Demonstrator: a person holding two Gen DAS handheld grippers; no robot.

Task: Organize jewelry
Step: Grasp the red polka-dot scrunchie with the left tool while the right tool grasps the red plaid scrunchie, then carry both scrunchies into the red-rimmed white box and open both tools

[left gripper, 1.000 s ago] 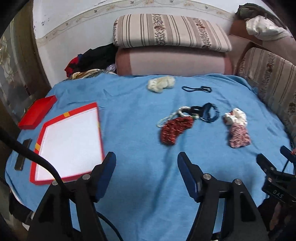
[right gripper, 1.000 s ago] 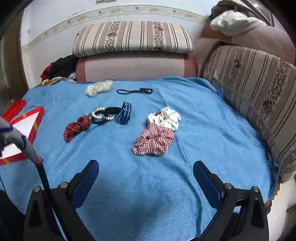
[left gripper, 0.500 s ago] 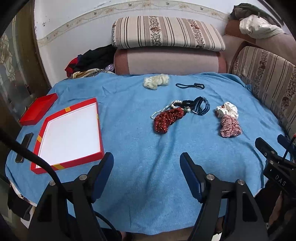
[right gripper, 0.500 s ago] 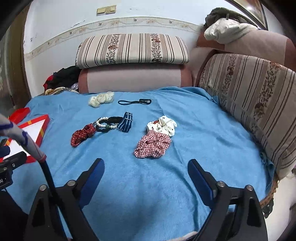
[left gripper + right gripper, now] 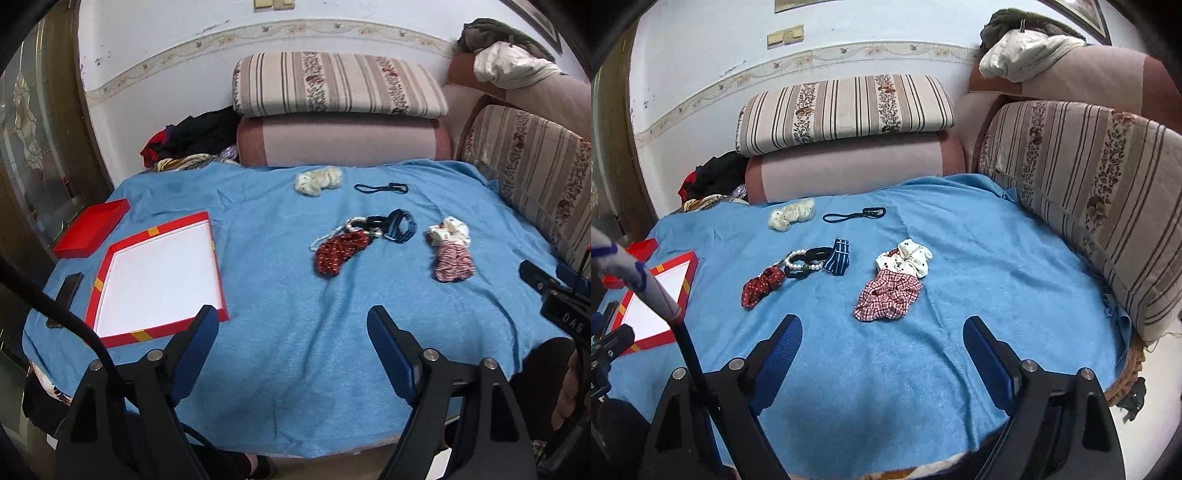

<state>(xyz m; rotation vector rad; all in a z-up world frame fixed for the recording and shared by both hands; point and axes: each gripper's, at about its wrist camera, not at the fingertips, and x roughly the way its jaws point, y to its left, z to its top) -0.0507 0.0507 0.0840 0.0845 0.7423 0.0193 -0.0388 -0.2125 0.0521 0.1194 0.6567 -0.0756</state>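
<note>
LEFT WRIST VIEW
Left gripper (image 5: 291,325): jaws spread wide and have just been opening; nothing between them, only bare cloth below.
Blue cloth (image 5: 295,350): covers the table, slightly rumpled.
Red tray (image 5: 110,254): white-lined, at the left of the cloth, nothing in it.
Red lid (image 5: 90,232): beyond the tray's far left corner, just beside it.
Dark flat object (image 5: 66,291): left of the tray, at the cloth's edge; kind cannot be told.
Red dotted scrunchie (image 5: 340,251): mid-cloth, touching a pearl bracelet (image 5: 332,234) and a navy striped scrunchie (image 5: 400,229).
Checked scrunchie (image 5: 452,260): right of that cluster, touching a white dotted scrunchie (image 5: 450,229) behind it.
Cream scrunchie (image 5: 317,179): far side of the cloth, beside a thin black hair tie (image 5: 380,188).
Right gripper (image 5: 554,291): only partly seen at the right edge.

RIGHT WRIST VIEW
Right gripper (image 5: 882,332): jaws wide apart, holding nothing, hovering over bare cloth short of the checked scrunchie (image 5: 888,297).
White dotted scrunchie (image 5: 908,258): touching the checked one's far side.
Pearl bracelet (image 5: 801,260): between the red dotted scrunchie (image 5: 762,286) and the navy striped scrunchie (image 5: 836,256), overlapping a black hair tie (image 5: 816,253).
Cream scrunchie (image 5: 792,214): far left of the cloth, well apart from the tray.
Red tray (image 5: 690,273): at the left edge, partly hidden by a cable (image 5: 683,332).
Striped cushions (image 5: 846,110): behind and to the right of the table.
</note>
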